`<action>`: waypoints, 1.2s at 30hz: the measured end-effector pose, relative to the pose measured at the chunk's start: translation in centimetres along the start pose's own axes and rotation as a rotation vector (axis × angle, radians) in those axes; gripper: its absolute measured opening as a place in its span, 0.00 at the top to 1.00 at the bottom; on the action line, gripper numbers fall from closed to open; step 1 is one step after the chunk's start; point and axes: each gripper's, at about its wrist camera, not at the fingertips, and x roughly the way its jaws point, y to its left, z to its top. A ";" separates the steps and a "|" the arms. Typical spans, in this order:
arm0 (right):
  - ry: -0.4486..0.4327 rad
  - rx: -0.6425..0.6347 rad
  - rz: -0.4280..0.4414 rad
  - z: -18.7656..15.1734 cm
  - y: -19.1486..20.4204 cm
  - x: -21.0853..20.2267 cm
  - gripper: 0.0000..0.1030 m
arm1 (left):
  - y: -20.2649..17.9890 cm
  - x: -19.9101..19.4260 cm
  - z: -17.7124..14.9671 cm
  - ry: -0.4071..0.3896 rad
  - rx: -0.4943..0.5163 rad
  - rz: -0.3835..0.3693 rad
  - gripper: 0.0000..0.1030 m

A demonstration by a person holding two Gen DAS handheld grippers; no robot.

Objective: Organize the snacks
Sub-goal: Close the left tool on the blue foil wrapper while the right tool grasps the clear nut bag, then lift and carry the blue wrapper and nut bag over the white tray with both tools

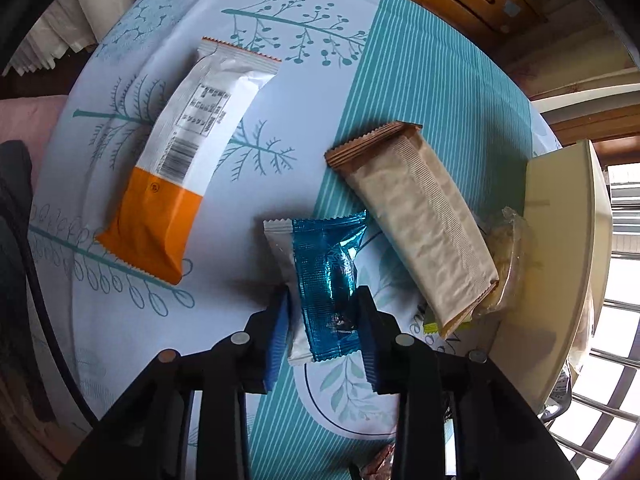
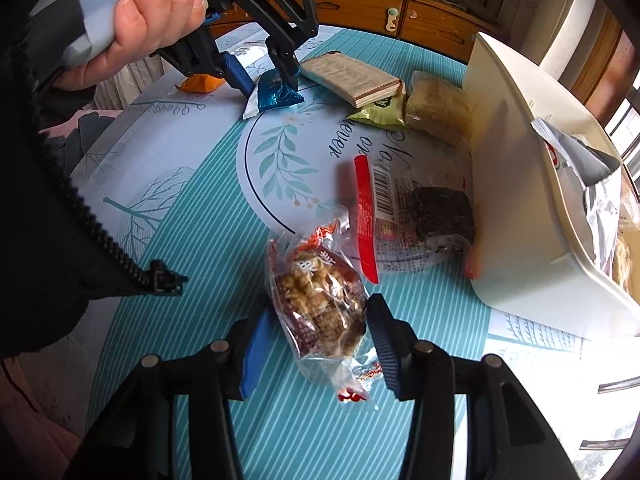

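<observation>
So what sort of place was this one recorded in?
Most likely a home, a dining or living room. A table under a printed teal tablecloth holds packaged snacks, a wooden cabinet with drawers stands behind it, and a window with metal bars is at the side.

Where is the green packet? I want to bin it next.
In the right wrist view, the green packet lies on the table, upper middle, tucked under the brown bar, with a clear-wrapped cake touching its right.
</observation>
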 end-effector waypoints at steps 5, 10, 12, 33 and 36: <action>0.000 0.001 -0.014 0.0 0.2 -0.3 0.54 | 0.7 -0.1 -0.4 0.033 -0.009 -0.007 0.70; -0.012 0.008 -0.030 0.1 0.9 -1.1 0.54 | 1.3 -1.4 -2.0 0.042 0.021 -0.026 0.70; -0.024 0.010 -0.042 0.2 1.2 -1.7 0.54 | 1.5 -2.1 -2.7 0.050 0.041 -0.036 0.70; -0.189 0.205 -0.107 -0.3 4.7 -11.6 0.54 | 2.9 -15.2 -13.3 -0.058 0.313 -0.199 0.70; -0.208 0.253 -0.098 -0.6 4.4 -12.9 0.54 | 2.5 -17.0 -14.9 -0.095 0.351 -0.229 0.70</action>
